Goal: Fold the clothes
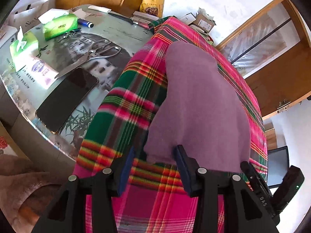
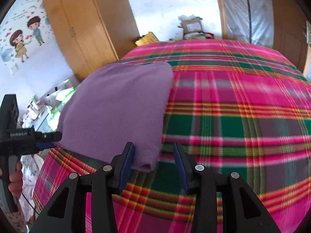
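A folded purple cloth point(image 1: 198, 101) lies flat on a pink, green and orange plaid blanket point(image 1: 124, 104). My left gripper point(image 1: 155, 167) hangs open over the cloth's near corner, which lies loose between the fingers without being pinched. At that cloth's other near corner the right gripper point(image 1: 252, 174) shows as a black shape. In the right wrist view the purple cloth point(image 2: 116, 108) sits left of centre on the blanket point(image 2: 233, 104). My right gripper point(image 2: 154, 161) is open, its left pad point(image 2: 127, 163) over the cloth's folded corner. The left gripper point(image 2: 48, 140) is at the cloth's left corner.
Left of the blanket is a glass-topped table point(image 1: 108, 29) with a black phone point(image 1: 66, 97), scissors point(image 1: 101, 50), a knife, tissue packs point(image 1: 58, 26) and a lighter. Boxes point(image 1: 204, 21) stand beyond the blanket. A hand point(image 2: 15, 176) holds the left gripper's handle. A wooden wardrobe point(image 2: 81, 29) stands behind.
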### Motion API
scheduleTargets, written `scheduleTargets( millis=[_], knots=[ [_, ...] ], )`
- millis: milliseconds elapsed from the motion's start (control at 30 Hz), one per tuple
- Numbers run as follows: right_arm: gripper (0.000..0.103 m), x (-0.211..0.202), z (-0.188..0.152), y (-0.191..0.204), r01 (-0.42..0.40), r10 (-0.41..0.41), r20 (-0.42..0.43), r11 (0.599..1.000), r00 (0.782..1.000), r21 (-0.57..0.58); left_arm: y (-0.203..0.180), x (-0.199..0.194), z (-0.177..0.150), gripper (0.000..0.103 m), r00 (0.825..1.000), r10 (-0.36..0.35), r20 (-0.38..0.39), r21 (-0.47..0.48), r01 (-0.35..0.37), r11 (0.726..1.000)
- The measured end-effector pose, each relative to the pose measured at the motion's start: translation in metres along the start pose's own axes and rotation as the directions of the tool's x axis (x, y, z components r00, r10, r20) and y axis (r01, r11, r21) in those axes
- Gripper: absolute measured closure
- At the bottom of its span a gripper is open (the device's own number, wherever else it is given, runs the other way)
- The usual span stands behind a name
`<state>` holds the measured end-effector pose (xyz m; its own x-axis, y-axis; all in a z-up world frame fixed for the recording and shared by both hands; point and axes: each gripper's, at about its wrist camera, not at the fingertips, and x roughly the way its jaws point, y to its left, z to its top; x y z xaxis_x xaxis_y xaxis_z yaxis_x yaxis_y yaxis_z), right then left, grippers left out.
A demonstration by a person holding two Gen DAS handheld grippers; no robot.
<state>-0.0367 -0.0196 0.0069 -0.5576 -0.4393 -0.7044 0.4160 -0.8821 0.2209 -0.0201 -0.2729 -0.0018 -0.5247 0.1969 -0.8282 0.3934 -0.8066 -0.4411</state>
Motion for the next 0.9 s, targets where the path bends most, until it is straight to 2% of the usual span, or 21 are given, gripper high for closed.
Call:
scheduleTargets(
  millis=[100,167,333,433,767,900],
  knots=[
    [0.060,-0.015,-0.007,0.011,0.034,-0.034,0.002,0.999,0.999,-0.019,-0.017,-0.011,-0.017,0.060,0.997,0.053,0.049,0.076,-0.057,0.995],
    [0.060,-0.019,-0.012,0.023,0.016,-0.016,-0.015,0.999,1.000,-0.049,-0.030,-0.011,-0.028,0.060,0.997,0.064,0.037,0.129,-0.069,0.989],
    [0.060,-0.016,-0.025,0.045,0.003,-0.010,-0.064,0.994,0.998,-0.106,-0.041,-0.004,-0.042,0.060,0.997,0.077,0.018,0.143,-0.079,0.986],
    [0.060,-0.013,-0.028,0.048,0.003,-0.013,-0.085,0.994,0.996,-0.111,-0.045,-0.003,-0.048,0.060,0.993,0.109,0.045,0.148,-0.115,0.982],
    [0.060,0.002,-0.037,0.053,0.049,-0.060,-0.112,0.994,0.992,-0.100,-0.056,0.006,-0.059,0.060,0.990,0.130,0.047,0.192,-0.137,0.972],
    [0.059,0.004,-0.038,0.053,0.061,-0.071,-0.102,0.993,0.992,-0.097,-0.059,0.007,-0.062,0.060,0.986,0.151,0.073,0.207,-0.164,0.965]
  ],
)
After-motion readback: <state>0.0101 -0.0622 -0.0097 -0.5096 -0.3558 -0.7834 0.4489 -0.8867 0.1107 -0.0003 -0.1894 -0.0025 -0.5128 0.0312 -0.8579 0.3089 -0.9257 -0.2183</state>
